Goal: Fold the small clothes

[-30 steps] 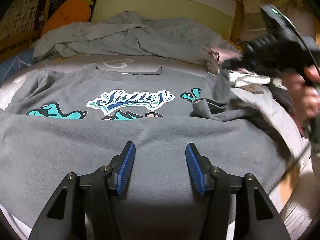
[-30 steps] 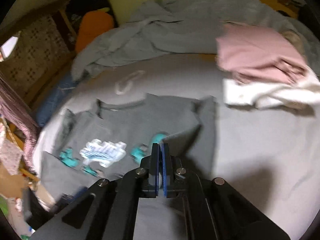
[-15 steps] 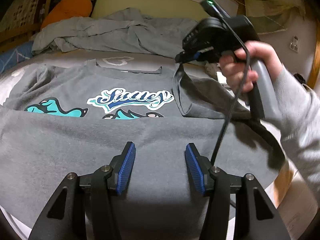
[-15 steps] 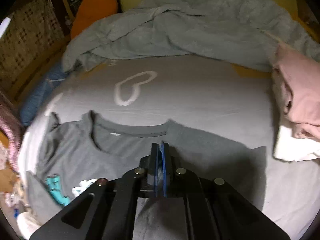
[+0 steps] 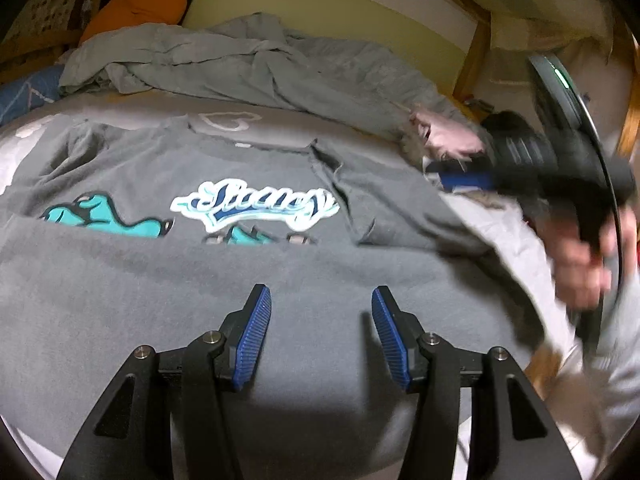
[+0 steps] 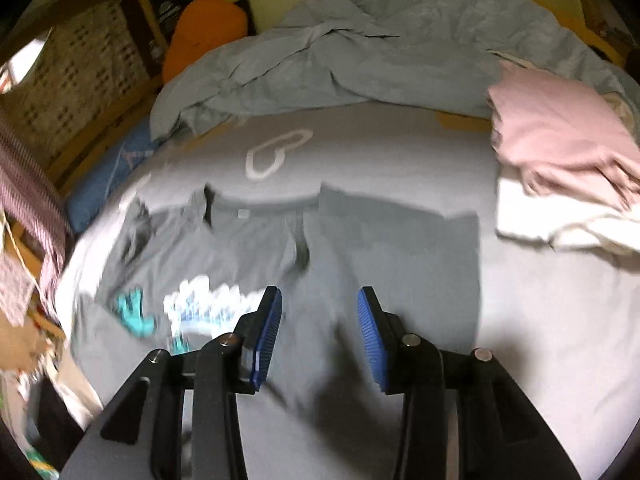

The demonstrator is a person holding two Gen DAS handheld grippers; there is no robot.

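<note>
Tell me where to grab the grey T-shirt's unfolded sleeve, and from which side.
Pinch the flat sleeve of the grey T-shirt at its outer hem, coming from that outer side with the left claw; it lies spread, its edge free.

T-shirt [image 6: 360, 248] on bed [image 6: 520, 320], blanket [image 6: 360, 52] behind, folded clothes [image 6: 560, 168] right
</note>
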